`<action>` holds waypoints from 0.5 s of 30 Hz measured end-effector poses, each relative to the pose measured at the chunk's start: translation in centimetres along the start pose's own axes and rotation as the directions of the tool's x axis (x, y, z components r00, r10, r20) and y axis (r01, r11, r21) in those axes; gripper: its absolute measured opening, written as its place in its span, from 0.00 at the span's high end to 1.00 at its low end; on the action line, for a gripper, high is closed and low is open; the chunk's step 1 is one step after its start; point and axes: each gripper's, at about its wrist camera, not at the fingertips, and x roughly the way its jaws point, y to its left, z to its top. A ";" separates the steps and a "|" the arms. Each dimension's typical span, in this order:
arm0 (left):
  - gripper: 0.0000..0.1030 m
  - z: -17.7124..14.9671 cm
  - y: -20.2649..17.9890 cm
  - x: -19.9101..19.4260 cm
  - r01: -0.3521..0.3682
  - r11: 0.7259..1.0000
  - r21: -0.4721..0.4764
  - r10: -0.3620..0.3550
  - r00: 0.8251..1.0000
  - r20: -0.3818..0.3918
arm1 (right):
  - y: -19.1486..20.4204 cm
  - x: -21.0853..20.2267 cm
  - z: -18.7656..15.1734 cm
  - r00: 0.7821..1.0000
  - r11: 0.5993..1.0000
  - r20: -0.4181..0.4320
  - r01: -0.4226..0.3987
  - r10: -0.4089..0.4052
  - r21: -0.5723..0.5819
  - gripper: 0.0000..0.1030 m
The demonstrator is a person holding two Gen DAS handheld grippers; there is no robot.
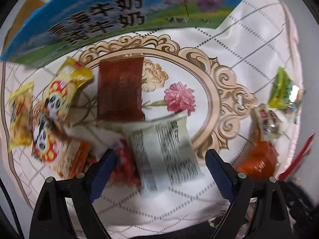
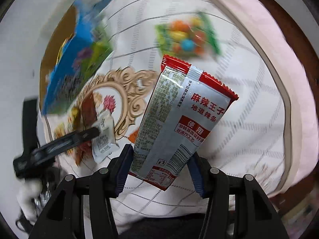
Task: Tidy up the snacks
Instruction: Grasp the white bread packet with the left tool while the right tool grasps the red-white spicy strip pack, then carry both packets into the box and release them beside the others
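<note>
My right gripper (image 2: pixel 160 159) is shut on a silver and red spicy-strip packet (image 2: pixel 179 119), held upright above the tablecloth. My left gripper (image 1: pixel 161 159) is open; a white packet with printed text (image 1: pixel 165 149) lies between its fingers, not pinched. In the right wrist view the left gripper (image 2: pixel 93 133) reaches over that white packet (image 2: pixel 103 137). Left of it lie yellow panda packets (image 1: pixel 57 93), an orange packet (image 1: pixel 73 159) and a brown slab packet (image 1: pixel 119 89). A green candy bag (image 2: pixel 187 37) lies farther off.
A blue milk carton box (image 1: pixel 99 16) stands at the back left, also in the right wrist view (image 2: pixel 77 63). An orange packet (image 1: pixel 257 161) and a green packet (image 1: pixel 283 87) lie at the right on the flowered tablecloth (image 1: pixel 249 45). The table edge (image 2: pixel 295 45) curves right.
</note>
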 end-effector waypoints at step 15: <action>0.33 0.4 -0.7 3.7 -0.050 0.999 0.004 0.050 0.998 -0.024 | 2.4 5.7 4.5 0.959 0.941 -0.091 0.241 -0.268 -0.238 0.44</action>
